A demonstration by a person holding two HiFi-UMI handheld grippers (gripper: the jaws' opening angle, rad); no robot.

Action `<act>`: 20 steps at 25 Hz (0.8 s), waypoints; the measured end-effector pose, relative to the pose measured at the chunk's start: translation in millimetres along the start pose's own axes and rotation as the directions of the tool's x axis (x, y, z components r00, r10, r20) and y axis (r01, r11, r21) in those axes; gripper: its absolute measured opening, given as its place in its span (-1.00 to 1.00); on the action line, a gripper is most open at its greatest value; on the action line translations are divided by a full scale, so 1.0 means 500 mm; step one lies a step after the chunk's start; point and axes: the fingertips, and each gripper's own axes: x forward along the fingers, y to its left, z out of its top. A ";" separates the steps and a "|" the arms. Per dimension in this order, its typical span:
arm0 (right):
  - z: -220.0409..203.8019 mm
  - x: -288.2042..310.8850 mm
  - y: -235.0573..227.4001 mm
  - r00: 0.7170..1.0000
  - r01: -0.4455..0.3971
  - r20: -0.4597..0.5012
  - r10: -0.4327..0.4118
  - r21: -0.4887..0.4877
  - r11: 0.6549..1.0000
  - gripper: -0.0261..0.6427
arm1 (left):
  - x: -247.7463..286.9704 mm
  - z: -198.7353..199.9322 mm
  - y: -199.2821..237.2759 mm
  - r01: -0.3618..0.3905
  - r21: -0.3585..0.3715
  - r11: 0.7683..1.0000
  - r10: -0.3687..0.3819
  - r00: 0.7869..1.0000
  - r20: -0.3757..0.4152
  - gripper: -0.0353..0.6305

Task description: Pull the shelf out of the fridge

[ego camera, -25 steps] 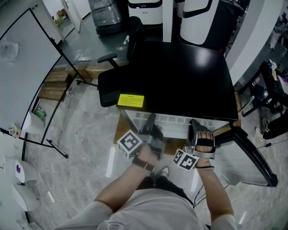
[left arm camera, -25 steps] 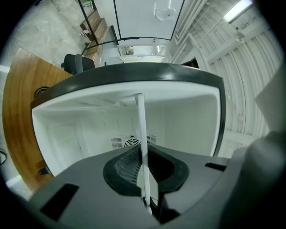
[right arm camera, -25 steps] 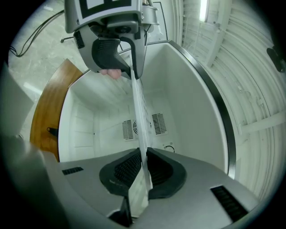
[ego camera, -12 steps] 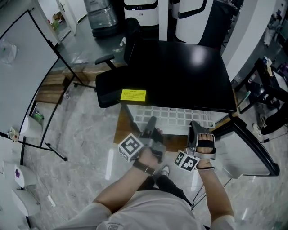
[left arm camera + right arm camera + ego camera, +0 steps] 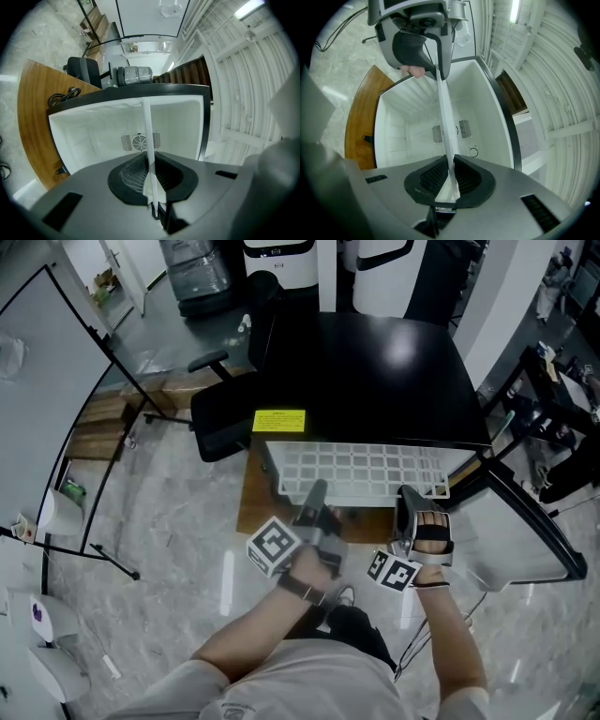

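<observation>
White front edge of the shelf (image 5: 361,468) is clamped in the jaws of the left gripper (image 5: 315,490) and of the right gripper (image 5: 405,495), one toward each front corner, and the shelf runs flat away from them, its rear part inside the black fridge (image 5: 375,371), so the pull should come straight back.
</observation>
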 end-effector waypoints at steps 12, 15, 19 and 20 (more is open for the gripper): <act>0.001 -0.065 0.001 0.998 -0.008 0.055 0.008 0.009 1.000 -0.77 | -0.058 -0.024 -0.010 -0.007 -0.013 1.000 0.008 0.999 0.051 -0.81; 0.001 -0.081 0.000 0.998 -0.007 0.066 0.006 0.011 1.000 -0.77 | -0.071 -0.030 -0.014 -0.012 -0.016 1.000 0.013 0.998 0.065 -0.81; -0.002 -0.104 0.004 0.997 -0.007 0.082 0.005 0.017 1.000 -0.77 | -0.097 -0.043 -0.012 -0.017 -0.015 1.000 0.018 0.996 0.083 -0.81; -0.002 -0.110 0.006 0.996 -0.006 0.085 0.004 0.018 1.000 -0.77 | -0.104 -0.045 -0.011 -0.016 -0.014 1.000 0.017 0.996 0.086 -0.81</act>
